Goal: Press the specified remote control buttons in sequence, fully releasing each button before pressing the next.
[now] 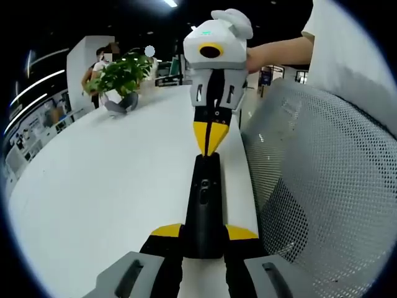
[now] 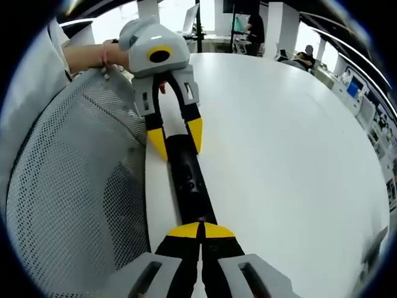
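A long black remote control lies along the white counter's edge, beside a mesh chair back. The left gripper clamps its near end at 6 o'clock, fingers narrow around it. The right gripper, fingers pressed together, tips touch the remote's opposite end. A potted plant stands at 11 o'clock.

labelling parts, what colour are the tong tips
Yellow, on black tongs; clearest on the left tongs in the right gripper view.

Black remote on a white table; yellow-tipped tongs; grey perforated mesh chair.
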{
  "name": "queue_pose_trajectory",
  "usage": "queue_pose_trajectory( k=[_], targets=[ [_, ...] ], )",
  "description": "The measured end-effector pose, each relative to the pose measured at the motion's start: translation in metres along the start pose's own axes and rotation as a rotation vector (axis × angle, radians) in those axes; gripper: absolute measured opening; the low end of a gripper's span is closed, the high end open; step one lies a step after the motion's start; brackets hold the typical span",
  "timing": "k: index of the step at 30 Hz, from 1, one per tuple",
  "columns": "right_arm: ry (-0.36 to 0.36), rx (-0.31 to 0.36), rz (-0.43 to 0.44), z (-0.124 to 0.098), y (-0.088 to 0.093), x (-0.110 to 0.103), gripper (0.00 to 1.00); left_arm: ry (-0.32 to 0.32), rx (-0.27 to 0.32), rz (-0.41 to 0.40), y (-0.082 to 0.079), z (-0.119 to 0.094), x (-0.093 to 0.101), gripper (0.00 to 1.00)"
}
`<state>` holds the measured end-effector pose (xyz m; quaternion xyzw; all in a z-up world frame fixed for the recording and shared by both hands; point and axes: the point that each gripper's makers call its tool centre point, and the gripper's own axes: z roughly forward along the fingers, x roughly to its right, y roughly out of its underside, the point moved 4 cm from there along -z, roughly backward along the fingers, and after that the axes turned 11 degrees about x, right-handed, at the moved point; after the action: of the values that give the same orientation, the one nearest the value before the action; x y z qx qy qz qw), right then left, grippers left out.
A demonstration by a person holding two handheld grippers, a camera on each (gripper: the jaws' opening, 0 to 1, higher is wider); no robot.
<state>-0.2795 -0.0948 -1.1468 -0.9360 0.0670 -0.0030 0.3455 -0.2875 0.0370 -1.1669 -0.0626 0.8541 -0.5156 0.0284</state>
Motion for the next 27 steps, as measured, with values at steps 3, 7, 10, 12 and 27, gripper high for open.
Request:
queue_pose_trajectory(
  k=[3, 7, 10, 12, 27],
  targets=[
    [-0.003, -0.006, -0.003, -0.0009, -0.0003, 0.0001, 0.0, -0.001, 0.001, -0.003, -0.0004, 0.0003, 0.0001, 0.24],
    [-0.011, -0.054, -0.061, 0.0014, -0.0014, -0.0009, 0.0, -0.007, 0.006, -0.024, -0.0003, 0.0007, 0.0, 0.24],
    [-0.015, -0.084, -0.086, 0.0028, -0.0026, -0.0012, 0.0, -0.007, 0.007, -0.021, -0.0014, 0.0012, 0.0012, 0.24],
    [-0.012, -0.09, -0.09, 0.0025, -0.0023, -0.0013, 0.0, -0.006, 0.005, -0.007, -0.0023, 0.0017, 0.0015, 0.24],
    [-0.047, -0.023, -0.055, 0.0062, -0.0072, -0.0051, 0.0, 0.023, 0.016, 0.019, -0.0017, 0.0018, 0.0034, 0.24]
  ],
)
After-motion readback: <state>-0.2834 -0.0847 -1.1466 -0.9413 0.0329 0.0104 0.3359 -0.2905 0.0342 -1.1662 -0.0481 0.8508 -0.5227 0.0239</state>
